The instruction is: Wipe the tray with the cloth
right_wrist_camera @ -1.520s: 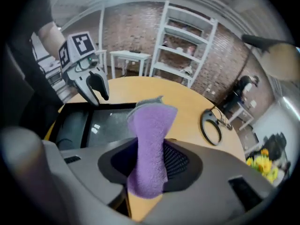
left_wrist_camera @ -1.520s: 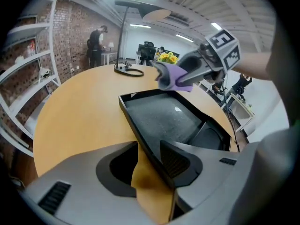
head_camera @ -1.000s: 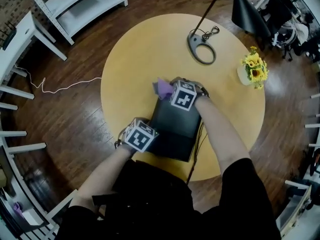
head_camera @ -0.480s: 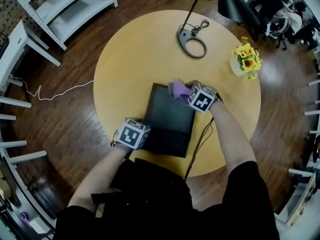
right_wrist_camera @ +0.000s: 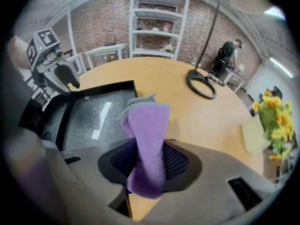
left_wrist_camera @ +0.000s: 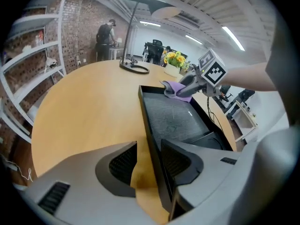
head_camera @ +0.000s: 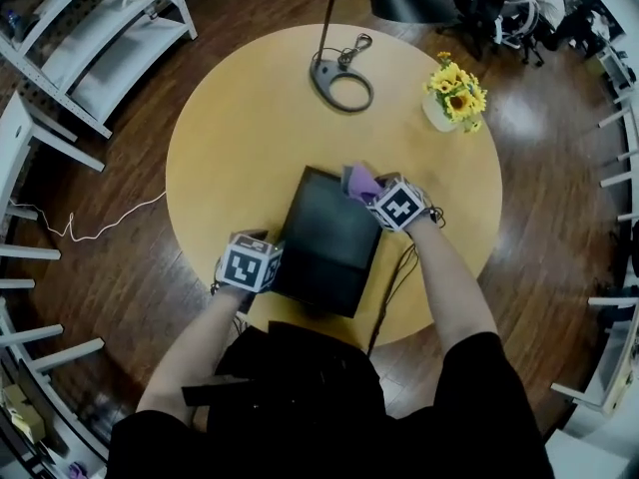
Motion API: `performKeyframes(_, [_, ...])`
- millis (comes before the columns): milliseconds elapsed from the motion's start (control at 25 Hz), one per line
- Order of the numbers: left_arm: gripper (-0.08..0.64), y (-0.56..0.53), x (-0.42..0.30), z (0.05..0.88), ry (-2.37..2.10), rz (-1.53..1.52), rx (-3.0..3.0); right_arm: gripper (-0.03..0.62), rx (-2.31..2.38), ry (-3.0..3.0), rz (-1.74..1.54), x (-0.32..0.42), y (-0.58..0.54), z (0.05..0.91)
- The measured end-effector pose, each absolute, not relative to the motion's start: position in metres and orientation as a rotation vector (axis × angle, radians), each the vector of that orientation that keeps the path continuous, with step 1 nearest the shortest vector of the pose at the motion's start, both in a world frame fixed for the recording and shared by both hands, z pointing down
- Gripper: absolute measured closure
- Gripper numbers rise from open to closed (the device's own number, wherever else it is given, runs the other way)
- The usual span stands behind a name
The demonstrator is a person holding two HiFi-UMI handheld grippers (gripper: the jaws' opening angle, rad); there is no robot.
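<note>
At the 8 o'clock edge of the black tray (head_camera: 324, 242), the left tongs (head_camera: 270, 265) straddle its wall. Only the left gripper view shows how: the jaws are opening, with a strip of worktop (left_wrist_camera: 84, 111) visible between the outer pad and the wall. The tray lies toward 6 o'clock on the round worktop. At its 1 o'clock corner the right tongs (head_camera: 371, 192) hold the purple cloth (head_camera: 358, 180). The head view shows only a tuft of it, while the right gripper view shows the jaws closing on its folded length.
</note>
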State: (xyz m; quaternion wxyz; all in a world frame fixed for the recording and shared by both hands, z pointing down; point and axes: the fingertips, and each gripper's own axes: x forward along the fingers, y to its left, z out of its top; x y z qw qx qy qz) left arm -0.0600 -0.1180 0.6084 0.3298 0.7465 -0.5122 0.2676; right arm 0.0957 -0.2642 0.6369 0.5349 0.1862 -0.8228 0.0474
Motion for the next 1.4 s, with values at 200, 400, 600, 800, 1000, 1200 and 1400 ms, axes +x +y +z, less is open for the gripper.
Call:
performKeyframes(200, [0.405,-0.124,-0.093,0.581,-1.504,0.57,1.911,0.44,0.722,-1.872,0.287,0.141,-0.266,0.637])
performKeyframes(400, [0.405,-0.107,-0.107,0.579,-1.533,0.437,1.83,0.44,0.945,-1.749,0.545,0.192,-0.235,0.643])
performKeyframes(600, [0.405,-0.085,-0.084,0.588,-1.388,0.367,1.795,0.439,1.076,-1.674,0.708,0.233,-0.192,0.651])
performKeyframes(800, [0.392,-0.076,-0.057,0.61,-1.264,0.382,1.787,0.439,1.154,-1.71,0.818,0.244,-0.165,0.65])
performKeyframes(1000, [0.391,-0.117,-0.067,0.603,-1.271,0.502,1.892,0.442,1.196,-1.734,0.919,0.24,-0.134,0.65])
performKeyframes(1200, [0.39,-0.183,-0.091,0.601,-1.336,0.579,1.943,0.442,1.223,-1.805,1.095,0.197,-0.085,0.653])
performKeyframes(1400, [0.393,-0.225,-0.103,0.602,-1.382,0.613,1.959,0.442,1.253,-1.894,1.354,0.162,-0.059,0.646])
